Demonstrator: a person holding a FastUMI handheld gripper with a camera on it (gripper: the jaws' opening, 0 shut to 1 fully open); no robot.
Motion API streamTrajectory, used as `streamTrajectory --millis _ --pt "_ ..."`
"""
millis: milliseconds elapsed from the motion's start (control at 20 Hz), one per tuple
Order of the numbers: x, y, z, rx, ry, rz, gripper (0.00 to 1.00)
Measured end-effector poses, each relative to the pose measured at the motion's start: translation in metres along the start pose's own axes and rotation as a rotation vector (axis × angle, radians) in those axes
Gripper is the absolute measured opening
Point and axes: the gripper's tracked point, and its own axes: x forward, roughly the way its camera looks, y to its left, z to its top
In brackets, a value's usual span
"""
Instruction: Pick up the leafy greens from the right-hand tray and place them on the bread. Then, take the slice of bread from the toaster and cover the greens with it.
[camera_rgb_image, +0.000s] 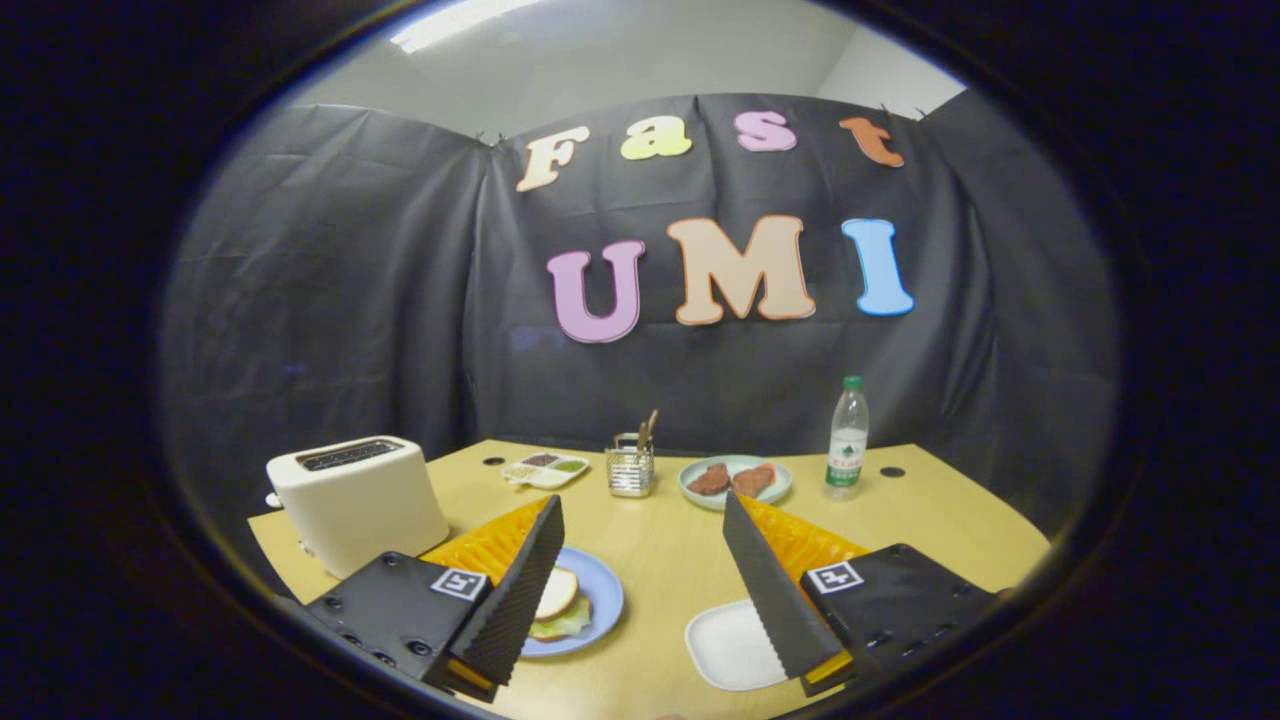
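In the gripper view I am holding my fingers (640, 590) wide apart with nothing between them. The sandwich (556, 603), greens already under a top slice, is sitting on the blue plate (598, 600) just inside my left finger. The toaster (355, 500) is standing beyond the plate, leftward; the white tray (728, 648) is lying right of it.

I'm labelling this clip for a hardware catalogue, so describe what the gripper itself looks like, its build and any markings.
The gripper has two flat, wedge-shaped fingers with ridged inner faces and ribbed backs. Each is mounted on a black block with visible screw heads, and each block carries a small square black-and-white marker tag. No cables or sleeve are visible.
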Motion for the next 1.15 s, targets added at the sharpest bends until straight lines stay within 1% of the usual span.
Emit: streamTrajectory --millis 100,200,300,450,750,1150 --pt "0.000 -0.007 0.026 -0.009 -0.060 -0.008 0.99" --pt "0.001 -0.011 0.050 0.012 -0.114 -0.009 0.99" --pt "0.003 -0.016 0.067 0.031 -0.151 -0.010 0.99" --pt "0.011 -0.029 0.082 0.012 -0.190 -0.028 0.99" --pt "0.013 -0.037 0.044 0.049 -0.134 -0.002 0.99" --pt "0.011 -0.077 0.027 0.173 -0.137 -0.009 0.99"
